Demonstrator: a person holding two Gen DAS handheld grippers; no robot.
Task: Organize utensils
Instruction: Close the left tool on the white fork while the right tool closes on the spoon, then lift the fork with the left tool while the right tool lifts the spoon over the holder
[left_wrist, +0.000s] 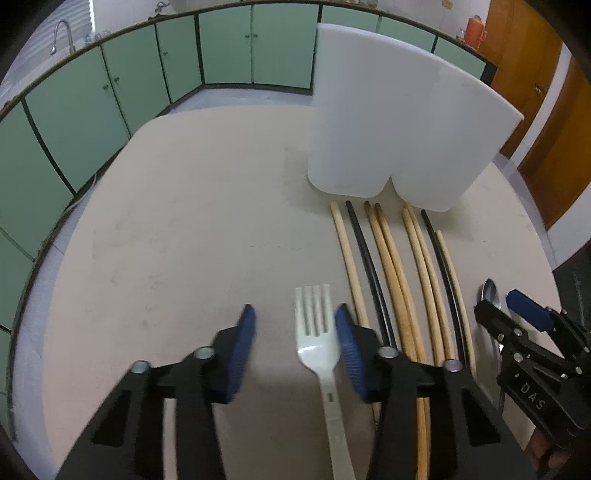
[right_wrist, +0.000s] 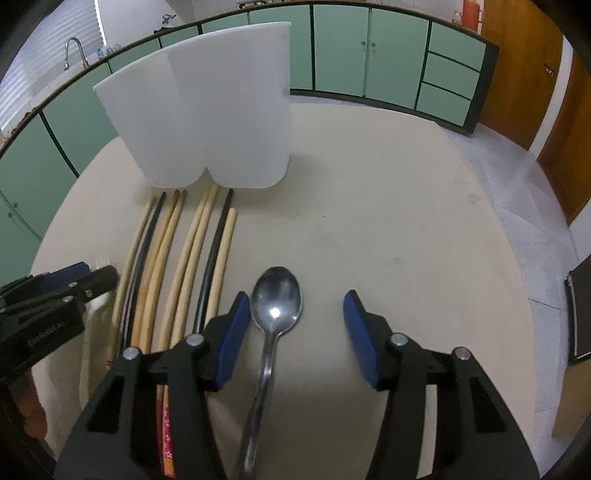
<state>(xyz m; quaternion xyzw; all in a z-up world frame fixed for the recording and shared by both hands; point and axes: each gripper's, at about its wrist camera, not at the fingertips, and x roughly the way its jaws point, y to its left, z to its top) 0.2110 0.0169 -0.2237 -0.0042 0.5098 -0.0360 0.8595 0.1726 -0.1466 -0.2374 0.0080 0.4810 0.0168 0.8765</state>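
A white plastic fork (left_wrist: 318, 332) lies flat on the beige table between the fingers of my open left gripper (left_wrist: 295, 325), close to the right finger. A metal spoon (right_wrist: 275, 306) lies between the fingers of my open right gripper (right_wrist: 295, 314), close to the left finger. Several wooden and black chopsticks (left_wrist: 391, 273) lie side by side between fork and spoon, and show in the right wrist view (right_wrist: 184, 258) too. A white two-compartment holder (left_wrist: 391, 122) stands upright behind the chopsticks; it also shows in the right wrist view (right_wrist: 207, 107). Neither gripper holds anything.
The round beige table (left_wrist: 177, 229) has bare surface left of the fork and right of the spoon (right_wrist: 424, 229). Green cabinets (left_wrist: 74, 110) and a wooden door (right_wrist: 524, 74) surround it. My right gripper shows in the left wrist view (left_wrist: 506, 306).
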